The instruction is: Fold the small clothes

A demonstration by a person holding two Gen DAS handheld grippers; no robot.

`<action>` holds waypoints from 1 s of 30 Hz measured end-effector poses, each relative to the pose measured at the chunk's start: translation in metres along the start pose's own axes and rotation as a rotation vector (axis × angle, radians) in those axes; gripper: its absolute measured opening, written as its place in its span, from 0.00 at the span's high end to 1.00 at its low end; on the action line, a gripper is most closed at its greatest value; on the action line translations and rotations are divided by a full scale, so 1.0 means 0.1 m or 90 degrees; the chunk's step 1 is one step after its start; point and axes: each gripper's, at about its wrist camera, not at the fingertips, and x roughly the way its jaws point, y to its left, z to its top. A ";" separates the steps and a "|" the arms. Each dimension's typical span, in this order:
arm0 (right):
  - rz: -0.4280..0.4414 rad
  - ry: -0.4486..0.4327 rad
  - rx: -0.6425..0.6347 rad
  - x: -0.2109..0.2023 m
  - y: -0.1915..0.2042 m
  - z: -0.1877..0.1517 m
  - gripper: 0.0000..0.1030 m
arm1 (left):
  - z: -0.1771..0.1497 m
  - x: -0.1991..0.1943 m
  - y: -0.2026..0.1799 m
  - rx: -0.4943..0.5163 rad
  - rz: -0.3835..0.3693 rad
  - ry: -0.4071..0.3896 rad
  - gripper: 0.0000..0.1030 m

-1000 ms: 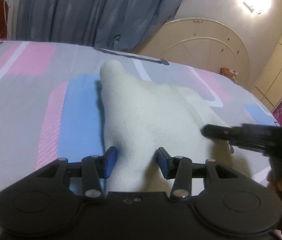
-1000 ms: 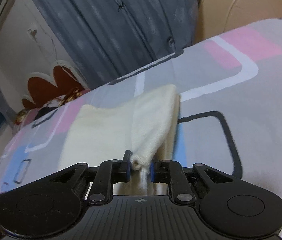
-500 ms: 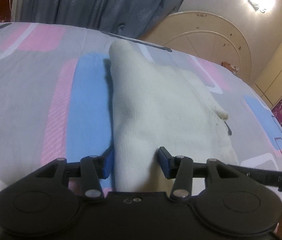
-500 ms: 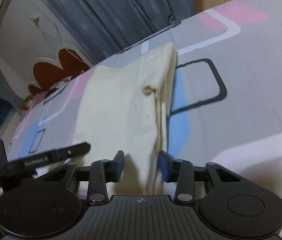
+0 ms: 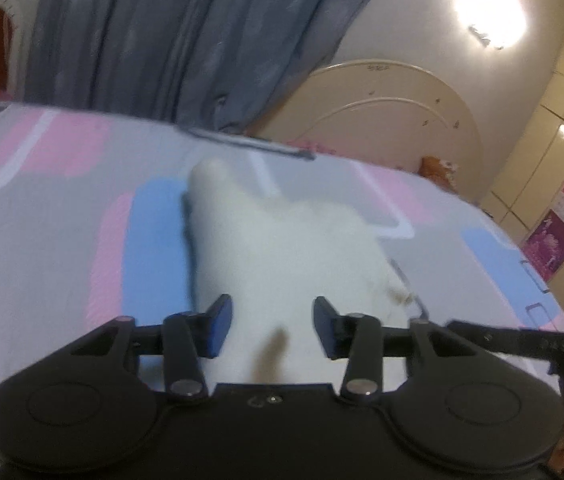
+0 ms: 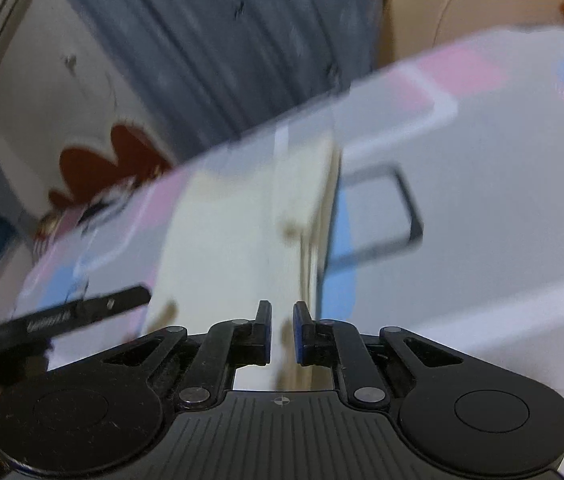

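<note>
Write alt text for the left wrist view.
A cream knitted garment lies folded on a grey bedsheet with pink and blue patches, between the open blue pads of the left claw. Grey curtains hang behind.

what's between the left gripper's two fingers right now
In the left wrist view, the near end of the cream garment fills the gap of the left gripper, whose jaws have been closing.

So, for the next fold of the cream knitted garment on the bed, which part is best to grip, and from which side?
Probably the near hem of the cream garment, approached from the near edge of the bedsheet. The cloth lies flat and runs lengthwise away from both grippers, so its near end is the closest free edge. The left gripper and right gripper already point along it, one toward each near corner.
</note>
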 end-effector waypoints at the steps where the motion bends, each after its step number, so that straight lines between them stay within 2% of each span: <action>1: -0.004 -0.008 -0.009 0.04 0.03 0.07 0.90 | 0.05 0.04 -0.03 0.007 -0.005 -0.003 0.64; 7: -0.025 -0.026 -0.058 0.44 0.23 0.38 0.90 | 0.25 0.45 -0.05 0.031 -0.002 0.007 0.64; 13: -0.059 -0.022 -0.110 0.88 0.27 0.52 0.90 | 0.30 0.58 0.08 0.021 -0.007 0.002 0.64; 17: -0.092 0.031 -0.126 1.17 0.12 0.38 0.90 | 0.25 0.68 0.14 0.030 -0.006 0.021 0.65; 21: -0.072 0.027 -0.117 1.15 0.01 0.39 0.90 | 0.31 0.71 0.15 0.021 -0.013 0.022 0.65; 24: -0.068 0.001 -0.140 1.13 0.06 0.48 0.90 | 0.42 0.74 0.14 0.018 -0.011 0.010 0.65; 30: -0.083 -0.014 -0.146 1.32 0.09 0.64 0.89 | 0.51 1.02 0.19 0.007 0.006 0.023 0.65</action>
